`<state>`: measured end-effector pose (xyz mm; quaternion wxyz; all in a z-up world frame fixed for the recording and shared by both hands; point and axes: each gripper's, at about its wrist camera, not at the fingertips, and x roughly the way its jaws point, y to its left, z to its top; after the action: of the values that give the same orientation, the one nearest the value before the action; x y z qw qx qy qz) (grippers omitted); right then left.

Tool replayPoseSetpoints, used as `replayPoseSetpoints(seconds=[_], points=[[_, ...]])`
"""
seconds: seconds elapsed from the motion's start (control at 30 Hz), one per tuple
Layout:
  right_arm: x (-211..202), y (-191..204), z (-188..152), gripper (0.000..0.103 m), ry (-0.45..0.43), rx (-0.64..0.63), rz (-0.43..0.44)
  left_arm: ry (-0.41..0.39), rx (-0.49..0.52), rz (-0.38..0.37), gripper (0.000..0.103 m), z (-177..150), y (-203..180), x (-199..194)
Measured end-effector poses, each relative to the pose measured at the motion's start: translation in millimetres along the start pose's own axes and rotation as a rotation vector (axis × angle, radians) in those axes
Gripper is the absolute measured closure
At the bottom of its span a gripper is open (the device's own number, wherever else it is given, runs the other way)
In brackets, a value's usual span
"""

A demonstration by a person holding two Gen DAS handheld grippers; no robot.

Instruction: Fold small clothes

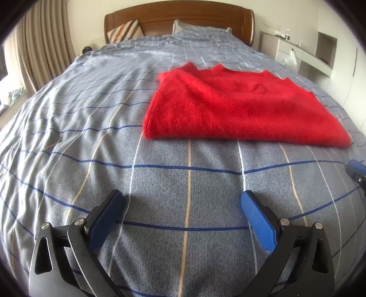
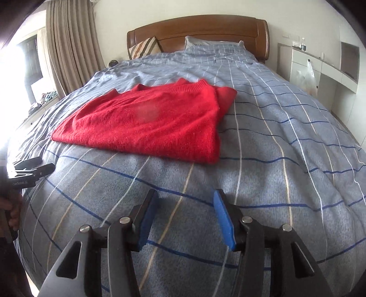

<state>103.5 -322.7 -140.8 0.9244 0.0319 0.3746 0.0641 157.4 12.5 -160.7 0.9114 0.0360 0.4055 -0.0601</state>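
The red sweater (image 1: 240, 107) lay crosswise ahead of both empty, spread-jawed grippers, left gripper (image 1: 183, 219) and right gripper (image 2: 186, 217) about equally near.

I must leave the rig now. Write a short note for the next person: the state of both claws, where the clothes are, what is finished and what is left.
Left claw: open, empty, over the bedcover, short of the red sweater.
Right claw: open, empty, also short of the sweater.
The sweater lies folded into a flat rectangle in the middle of the bed, collar toward the headboard.
Done: it looks folded with sides tucked in.
Left: perhaps one more fold in half; no other clothes are visible.
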Motion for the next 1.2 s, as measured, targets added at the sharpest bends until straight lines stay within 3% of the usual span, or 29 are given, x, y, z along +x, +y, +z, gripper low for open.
replayPoseSetpoints(seconds=[1.0,1.2], points=[[6,-11,-5,0.048,-0.010,0.080,0.065,-0.021,0.004,-0.017,0.001,-7,0,-1],[8,-11,-4,0.048,-0.004,0.094,0.060,-0.012,-0.002,-0.072,0.001,-6,5,-4]])
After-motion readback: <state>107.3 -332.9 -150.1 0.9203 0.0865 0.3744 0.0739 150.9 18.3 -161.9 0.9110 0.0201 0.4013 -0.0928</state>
